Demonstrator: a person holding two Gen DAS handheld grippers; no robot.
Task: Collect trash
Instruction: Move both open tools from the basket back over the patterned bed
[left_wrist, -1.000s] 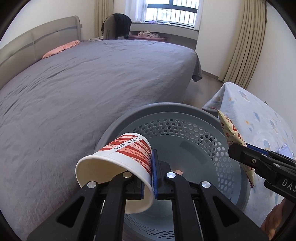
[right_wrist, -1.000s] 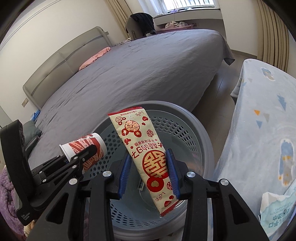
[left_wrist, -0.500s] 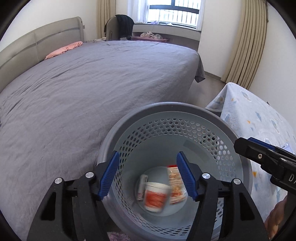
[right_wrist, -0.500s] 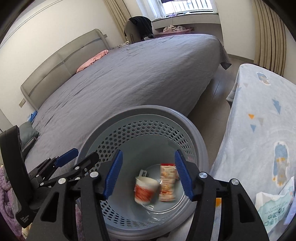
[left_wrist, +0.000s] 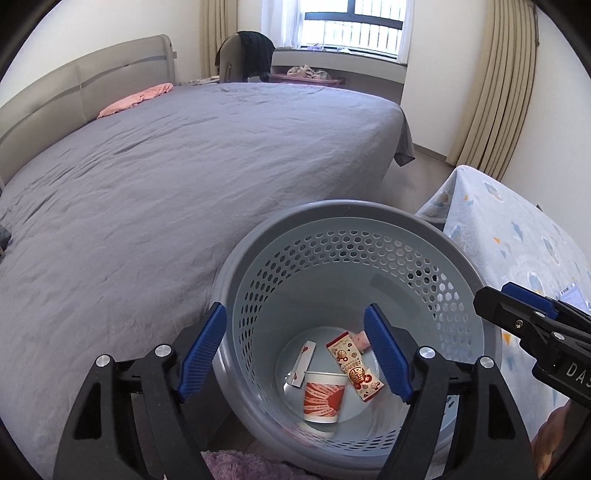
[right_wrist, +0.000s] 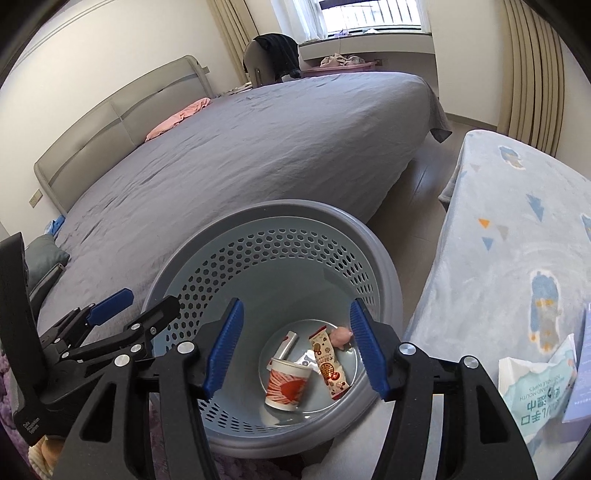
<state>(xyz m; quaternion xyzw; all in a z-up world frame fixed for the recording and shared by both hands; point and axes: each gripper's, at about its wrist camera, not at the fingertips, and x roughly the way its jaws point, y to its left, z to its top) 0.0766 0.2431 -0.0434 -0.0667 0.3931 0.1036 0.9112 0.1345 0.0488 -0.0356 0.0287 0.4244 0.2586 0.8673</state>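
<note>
Four bits of trash lie at the bottom of the bin (left_wrist: 354, 236): a cup (left_wrist: 322, 397) upright at the near side, a wrapper (left_wrist: 355, 365) just right of it, a small packet (left_wrist: 302, 363) to the left and a pink scrap (left_wrist: 360, 339) at the far side. Both grippers hang over the bin, left gripper (left_wrist: 295, 354) and right gripper (right_wrist: 293, 345), jaws opening with nothing between them. Any risk now looks slight: a careless pull back could catch the rim and tip the light bin, and the tissue pack (right_wrist: 535, 384) on the blanket (right_wrist: 517, 236) at right might be missed.
</note>
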